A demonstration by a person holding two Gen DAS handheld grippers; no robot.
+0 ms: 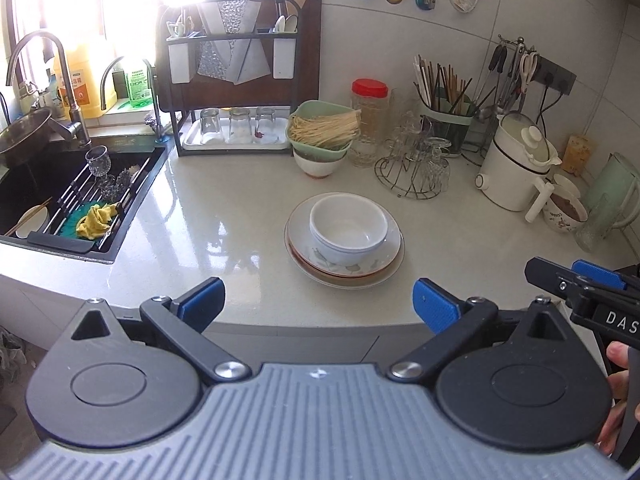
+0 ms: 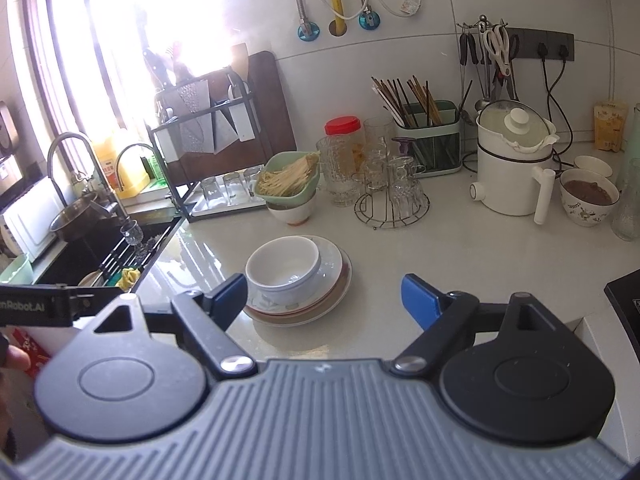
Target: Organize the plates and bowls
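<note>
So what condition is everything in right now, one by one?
left gripper: open, empty
right gripper: open, empty
white bowl: upright, empty, on the plates
plates: stacked on the counter
green bowl: filled with noodles
glasses on tray: upside down
white pot: lid on

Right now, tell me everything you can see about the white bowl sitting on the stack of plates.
The round white glazed bowl looks ceramic, with a plain glossy inside that seems empty and catches window light. It stands upright, mouth up, on the stack of white plates, set off-centre toward the sink side. The top plate shows a faint leaf pattern, and a lower one has a reddish-brown rim. The stack rests on the pale stone counter. Nothing else touches the bowl; both pairs of blue fingers are apart from it.
</note>
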